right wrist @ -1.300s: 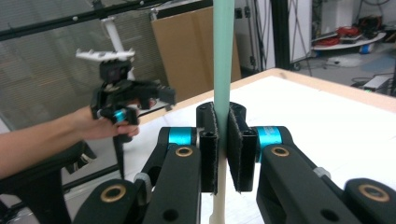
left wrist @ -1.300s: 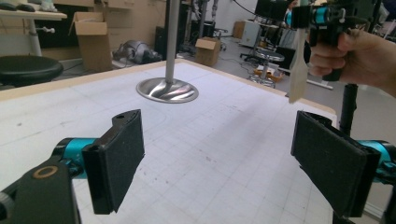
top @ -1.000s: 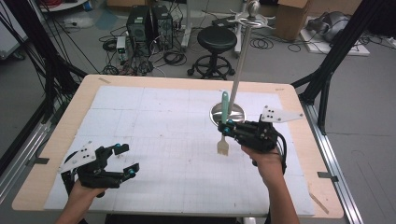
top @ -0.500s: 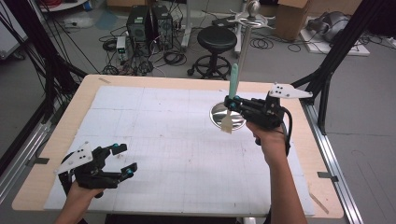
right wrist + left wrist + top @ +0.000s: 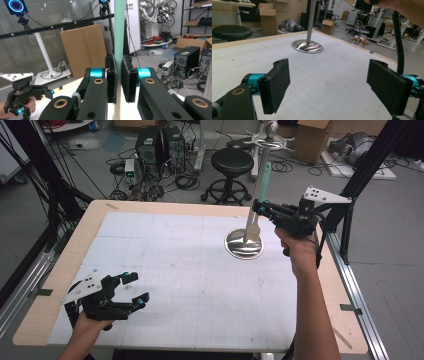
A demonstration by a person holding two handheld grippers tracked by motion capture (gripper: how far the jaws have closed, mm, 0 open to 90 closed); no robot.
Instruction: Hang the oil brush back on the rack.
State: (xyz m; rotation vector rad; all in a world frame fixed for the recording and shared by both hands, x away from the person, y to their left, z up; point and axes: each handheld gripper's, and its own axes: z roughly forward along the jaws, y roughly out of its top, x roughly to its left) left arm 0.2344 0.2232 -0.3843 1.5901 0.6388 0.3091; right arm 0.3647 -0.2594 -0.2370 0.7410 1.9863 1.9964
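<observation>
The right tool (image 5: 259, 209) is clamped on a mint-green-handled spatula with a cream blade (image 5: 253, 231), held nearly upright, its long axis running alongside the tall steel stand with a round mirror-bright base (image 5: 243, 245). The blade hangs just above that base; the hanger arms sit overhead. The left tool (image 5: 131, 287), jaws apart, rests far off on the worktop (image 5: 165, 255).

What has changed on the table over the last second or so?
The right gripper, shut on the spatula all along, has risen and carried it away from the person toward the stand; the blade now hangs over the stand's round base. The left gripper stayed open, low at the near left of the table.
</observation>
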